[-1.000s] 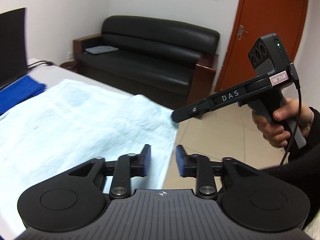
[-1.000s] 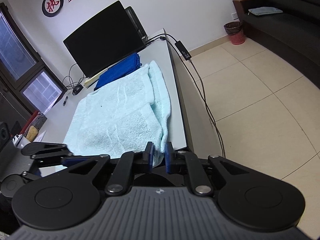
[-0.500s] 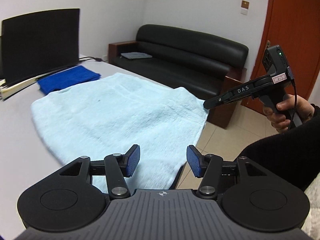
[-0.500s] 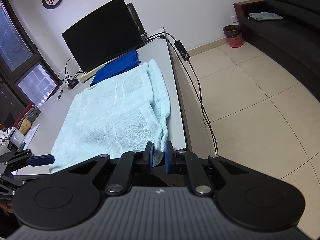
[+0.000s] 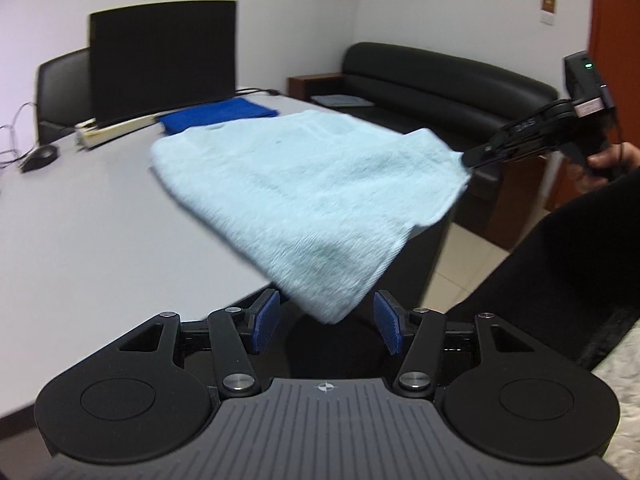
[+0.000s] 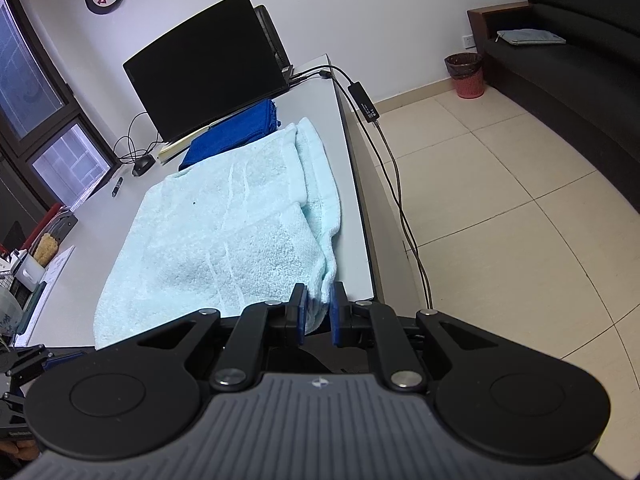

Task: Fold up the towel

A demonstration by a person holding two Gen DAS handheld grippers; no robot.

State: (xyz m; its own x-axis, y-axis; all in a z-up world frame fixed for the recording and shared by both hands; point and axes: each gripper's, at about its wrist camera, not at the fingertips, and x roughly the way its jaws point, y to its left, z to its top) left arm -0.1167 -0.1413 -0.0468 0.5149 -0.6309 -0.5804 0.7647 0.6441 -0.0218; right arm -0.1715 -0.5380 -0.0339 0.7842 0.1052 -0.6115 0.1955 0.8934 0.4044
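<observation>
Pale blue terry, the towel (image 5: 304,184) is lying folded on the grey table (image 5: 80,248), with its near edge hanging over the table's side towards you. Your right gripper (image 6: 318,310) is pinching one near corner, the pads pressed together on the cloth; in the left view you are seeing it at the far right, lifting that corner a little. Your left gripper (image 5: 326,322) is standing spread, and the other near corner is sitting between its blue pads (image 5: 266,320) but is not being pressed by either.

I am thinking the risk is here: if you are closing the left one too early, only the tip of the corner is getting caught and it may slip out when you lift. If you are pulling with the right side alone, the layers may shift apart and the fold is becoming crooked. The blue cloth (image 6: 236,132) beyond the towel may also be dragged along.
</observation>
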